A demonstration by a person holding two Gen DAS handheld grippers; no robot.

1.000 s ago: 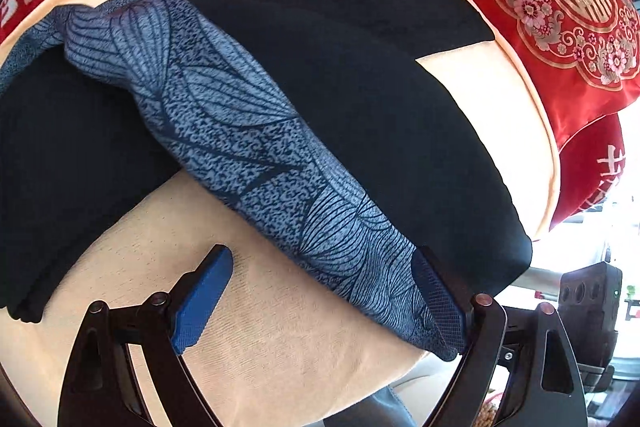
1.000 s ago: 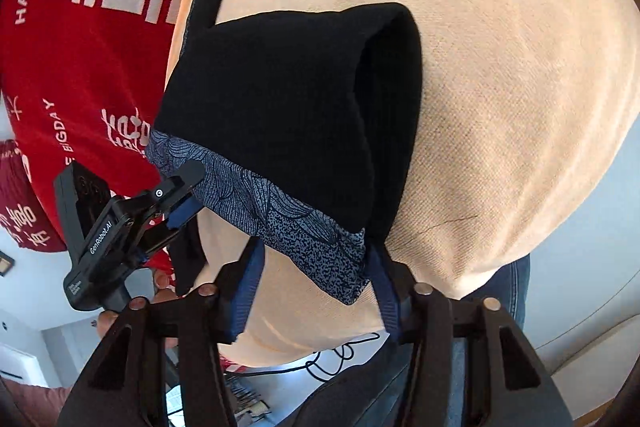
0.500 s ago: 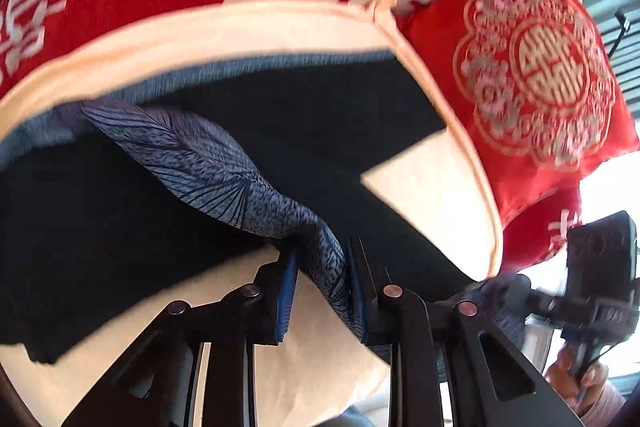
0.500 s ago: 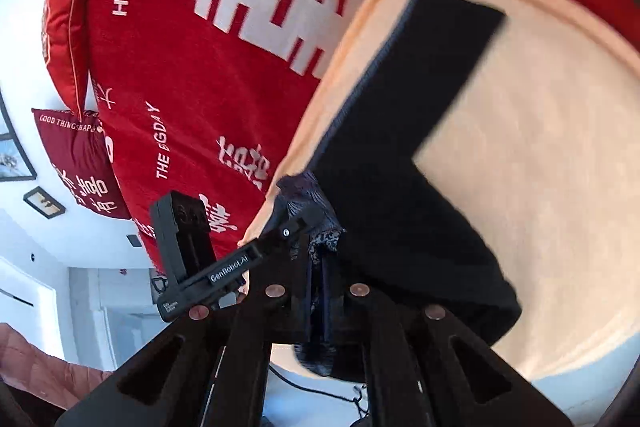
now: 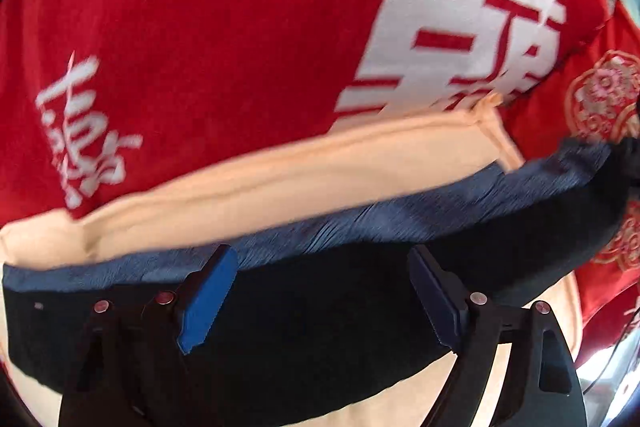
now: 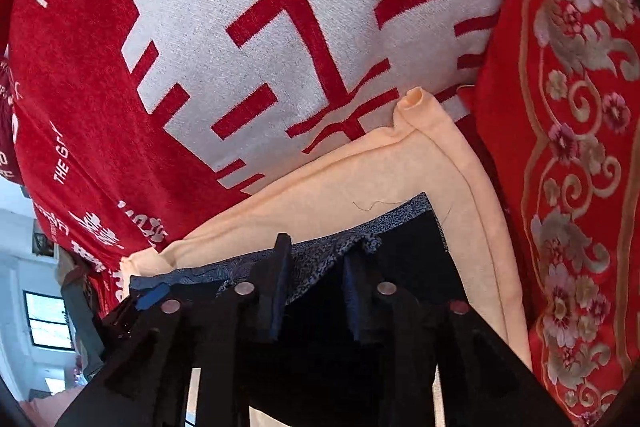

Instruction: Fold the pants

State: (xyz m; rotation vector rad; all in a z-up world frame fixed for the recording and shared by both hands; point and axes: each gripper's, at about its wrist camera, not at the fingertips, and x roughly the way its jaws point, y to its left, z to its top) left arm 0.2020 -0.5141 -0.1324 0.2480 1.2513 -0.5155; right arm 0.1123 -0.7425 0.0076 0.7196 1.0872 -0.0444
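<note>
The black pants (image 5: 320,327) with a blue patterned waistband (image 5: 400,223) lie folded on a peach cushion (image 5: 280,171). My left gripper (image 5: 320,291) is open, its blue pads (image 5: 208,299) spread wide just above the black fabric, holding nothing. In the right wrist view the pants (image 6: 408,247) lie near the cushion's (image 6: 400,171) far corner. My right gripper (image 6: 316,291) is partly open over the waistband edge (image 6: 320,259), which lies loose between the fingers.
A large red cushion with white characters (image 5: 240,27) stands behind the peach cushion and shows in the right wrist view (image 6: 240,47). A red embroidered floral cushion (image 6: 572,147) stands at the right. The left gripper (image 6: 148,297) shows at lower left.
Both grippers carried the waistband edge forward over the pants to the cushion's far side. Both then opened and let go of the fabric.
</note>
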